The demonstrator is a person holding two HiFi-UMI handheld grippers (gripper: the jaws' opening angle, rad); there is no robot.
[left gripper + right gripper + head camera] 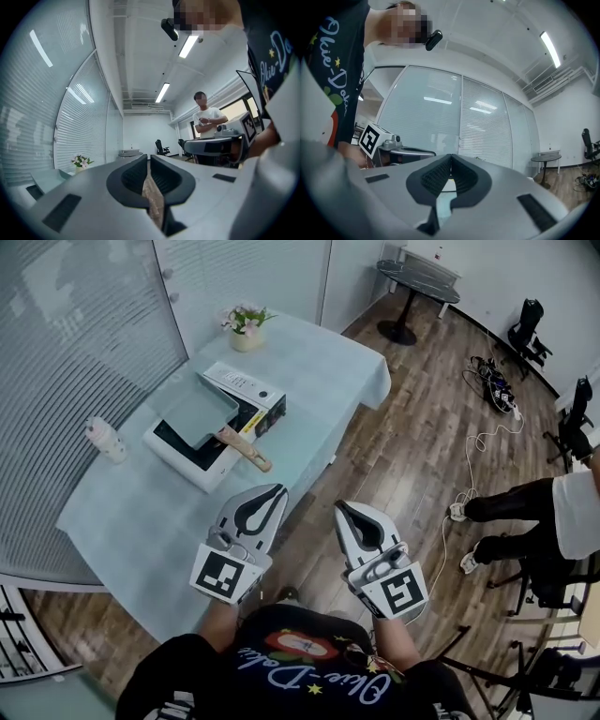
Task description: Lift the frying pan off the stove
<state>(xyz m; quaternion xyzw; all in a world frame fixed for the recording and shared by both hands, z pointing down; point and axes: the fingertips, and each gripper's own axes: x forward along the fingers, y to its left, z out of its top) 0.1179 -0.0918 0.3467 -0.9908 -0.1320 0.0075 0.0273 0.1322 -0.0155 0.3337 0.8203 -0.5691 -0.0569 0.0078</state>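
A pale green square frying pan (199,410) with a wooden handle (246,451) rests on a white portable stove (186,455) on the table (141,512). The handle points toward me. My left gripper (278,489) is held near my chest, short of the table's near edge, jaws shut with nothing between them. My right gripper (339,507) is beside it over the floor, also shut and empty. In the left gripper view the left gripper (149,157) points into the room. The right gripper (450,156) in its own view faces the glass wall, tips together.
A cardboard box (246,387) lies behind the stove, a flower pot (246,328) at the table's far end, a bottle (105,439) at its left side. A person (548,512) stands on the right by cables (487,381) and office chairs (527,326).
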